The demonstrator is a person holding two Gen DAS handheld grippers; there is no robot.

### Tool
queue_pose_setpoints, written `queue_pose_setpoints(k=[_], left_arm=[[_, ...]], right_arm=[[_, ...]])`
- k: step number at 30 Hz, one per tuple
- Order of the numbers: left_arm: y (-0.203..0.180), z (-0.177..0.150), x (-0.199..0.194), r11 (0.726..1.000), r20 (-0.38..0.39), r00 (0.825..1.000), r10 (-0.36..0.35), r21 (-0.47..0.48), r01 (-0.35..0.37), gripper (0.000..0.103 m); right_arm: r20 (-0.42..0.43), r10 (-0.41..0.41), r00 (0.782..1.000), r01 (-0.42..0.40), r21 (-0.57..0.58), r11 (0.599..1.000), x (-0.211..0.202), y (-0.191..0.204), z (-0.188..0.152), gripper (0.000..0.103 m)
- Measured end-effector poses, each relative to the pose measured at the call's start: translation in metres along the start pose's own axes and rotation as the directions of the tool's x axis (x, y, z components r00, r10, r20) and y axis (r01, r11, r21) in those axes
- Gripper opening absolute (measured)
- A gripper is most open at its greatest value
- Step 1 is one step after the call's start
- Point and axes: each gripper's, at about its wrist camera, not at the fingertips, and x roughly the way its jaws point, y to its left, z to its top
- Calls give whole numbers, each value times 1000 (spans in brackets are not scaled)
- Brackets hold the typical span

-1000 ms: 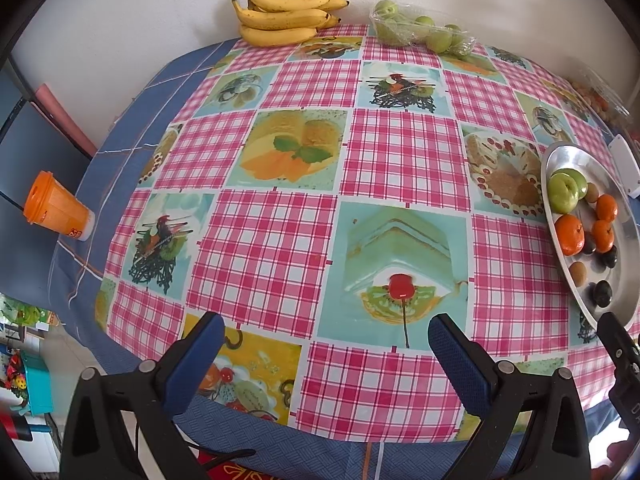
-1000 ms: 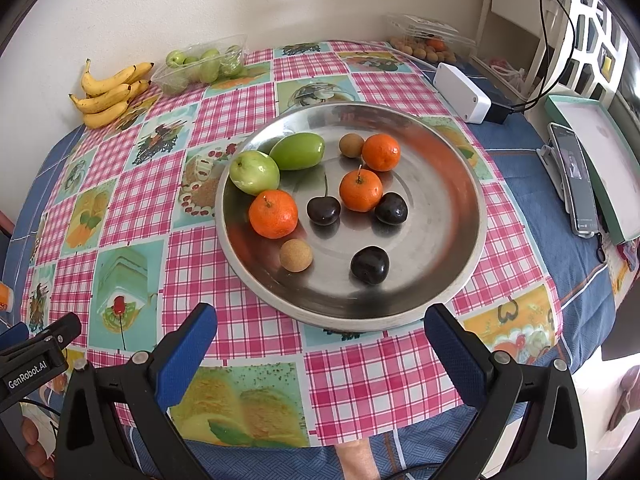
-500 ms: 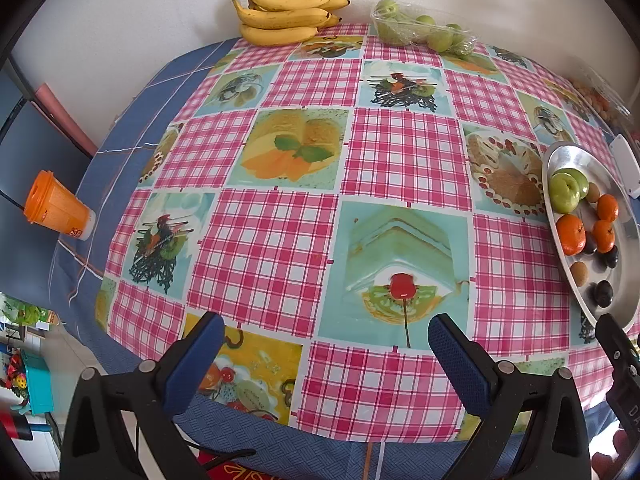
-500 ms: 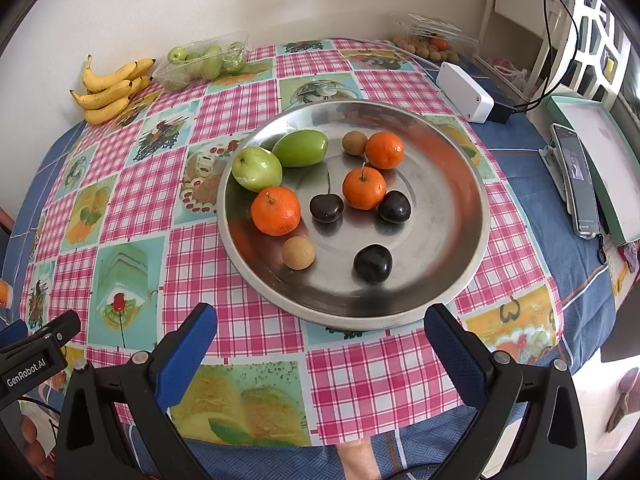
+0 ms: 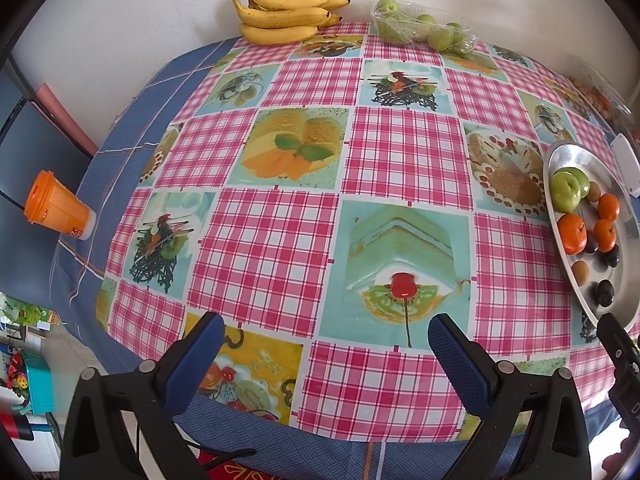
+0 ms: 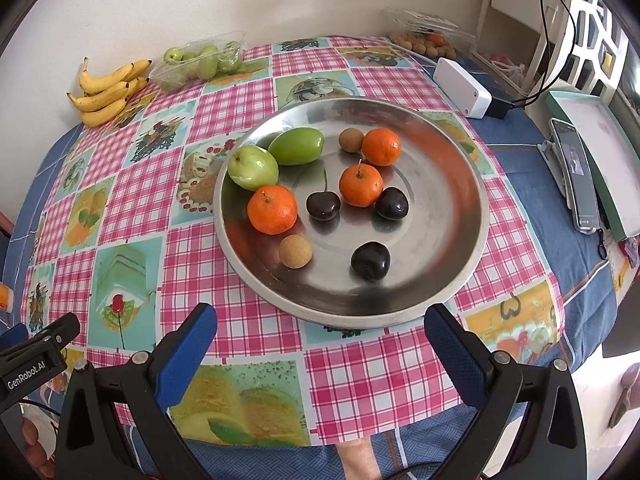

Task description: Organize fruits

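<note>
The metal tray [image 6: 476, 184] has slid slightly toward 1 o'clock in the right view; both the left claw [image 5: 326, 344] and the right claw [image 6: 320, 334] hover spread and empty.

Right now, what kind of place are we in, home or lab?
Most likely a home dining corner: a table under a food-print tablecloth against a plain wall, with a steel tray of mixed fruit, a bunch of bananas, and a phone propped at the side.
</note>
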Motion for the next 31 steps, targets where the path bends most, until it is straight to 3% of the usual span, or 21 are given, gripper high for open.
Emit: queue_pose_setpoints(k=[31], left_arm=[[0,1,-1,1000,1,1000,2,-2,-2,103]], right_arm=[[-12,0,1000,0,2,1000,2,4,-2,103]])
